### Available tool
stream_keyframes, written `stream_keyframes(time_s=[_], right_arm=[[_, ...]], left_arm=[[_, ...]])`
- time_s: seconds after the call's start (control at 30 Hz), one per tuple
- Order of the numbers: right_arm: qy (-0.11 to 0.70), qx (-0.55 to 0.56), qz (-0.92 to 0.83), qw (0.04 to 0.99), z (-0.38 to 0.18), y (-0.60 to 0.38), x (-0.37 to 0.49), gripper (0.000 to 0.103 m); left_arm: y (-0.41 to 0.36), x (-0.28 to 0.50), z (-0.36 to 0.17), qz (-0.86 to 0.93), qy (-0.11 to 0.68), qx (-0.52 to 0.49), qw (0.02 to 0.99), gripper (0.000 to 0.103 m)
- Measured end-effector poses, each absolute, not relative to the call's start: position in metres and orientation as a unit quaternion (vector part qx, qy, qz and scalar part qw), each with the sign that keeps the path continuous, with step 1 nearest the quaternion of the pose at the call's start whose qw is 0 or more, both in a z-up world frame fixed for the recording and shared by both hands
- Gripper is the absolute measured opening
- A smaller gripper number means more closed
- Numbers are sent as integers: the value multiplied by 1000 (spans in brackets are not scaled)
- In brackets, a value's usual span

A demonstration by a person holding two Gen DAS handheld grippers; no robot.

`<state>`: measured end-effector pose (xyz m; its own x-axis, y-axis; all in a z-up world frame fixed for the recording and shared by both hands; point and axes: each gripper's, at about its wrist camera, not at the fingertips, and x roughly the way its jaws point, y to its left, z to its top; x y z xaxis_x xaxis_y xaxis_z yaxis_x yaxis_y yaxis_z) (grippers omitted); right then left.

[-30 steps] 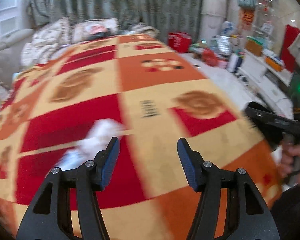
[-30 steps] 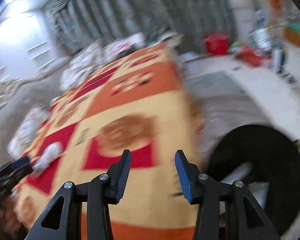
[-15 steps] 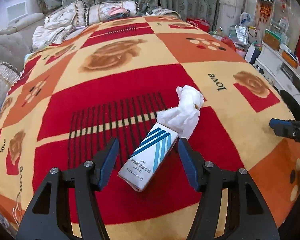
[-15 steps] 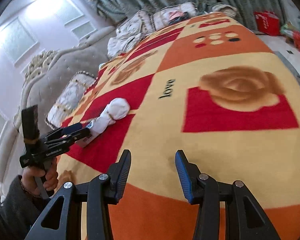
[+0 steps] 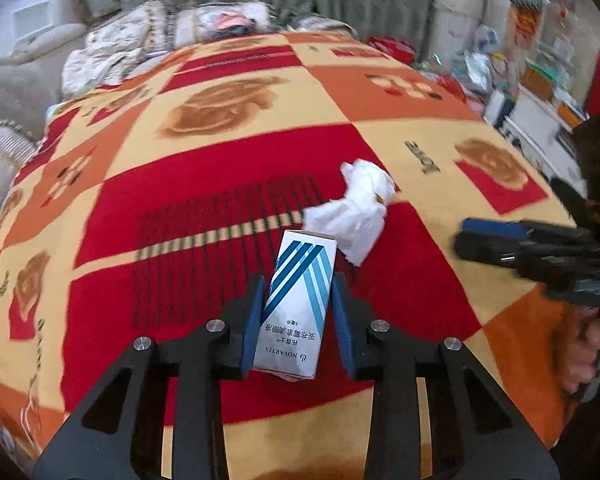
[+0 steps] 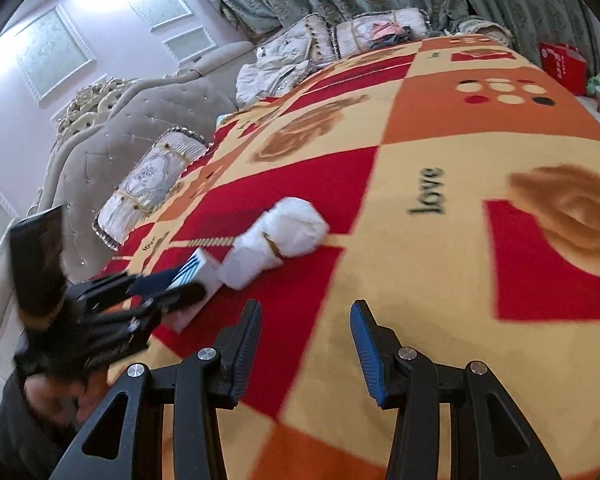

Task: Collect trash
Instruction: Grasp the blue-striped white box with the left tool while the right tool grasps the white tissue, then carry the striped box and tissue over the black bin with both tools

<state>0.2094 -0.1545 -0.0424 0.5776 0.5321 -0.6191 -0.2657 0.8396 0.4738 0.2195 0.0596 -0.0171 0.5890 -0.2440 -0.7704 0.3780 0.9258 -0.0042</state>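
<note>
While right jaws stay spread, left jaws are closing around the box (image 5: 296,304).

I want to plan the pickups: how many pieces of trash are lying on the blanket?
2. A small blue-striped carton sits between the closing jaws of the left gripper. A crumpled white tissue lies just beyond it, touching its far end. More could be out of view.

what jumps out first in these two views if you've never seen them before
The loud red, orange and cream patchwork blanket fills both views. On its big red patch lies a crumpled white tissue, and just in front of it a small white carton with blue stripes sits between the fingers of the left gripper, whose jaws are closing on it. The right gripper hovers empty over the blanket near the tissue.
</note>
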Motion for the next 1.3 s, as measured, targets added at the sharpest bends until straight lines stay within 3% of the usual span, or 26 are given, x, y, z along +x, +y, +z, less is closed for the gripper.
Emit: stream_keyframes(time_s=[0.23,0.4,0.67,0.87,1.3], right_arm=[[406,191,201,871,-45,-114,255,45],[408,177,141,884,-44,-92,279,64],[408,142,148,890,-43,-67,305,64],[403,118,178,890,-42,-57,313,21],[357,41,211,909,3,-125,211,20]], left_arm=[[104,226,3,-85,396,8,914,31],[120,232,4,-68,391,-18,917,31],[117,235,3,-83,394,-26,915,31],[114,235,3,-86,397,-30,913,31],[57,221,5,-102,396,14,912,31]])
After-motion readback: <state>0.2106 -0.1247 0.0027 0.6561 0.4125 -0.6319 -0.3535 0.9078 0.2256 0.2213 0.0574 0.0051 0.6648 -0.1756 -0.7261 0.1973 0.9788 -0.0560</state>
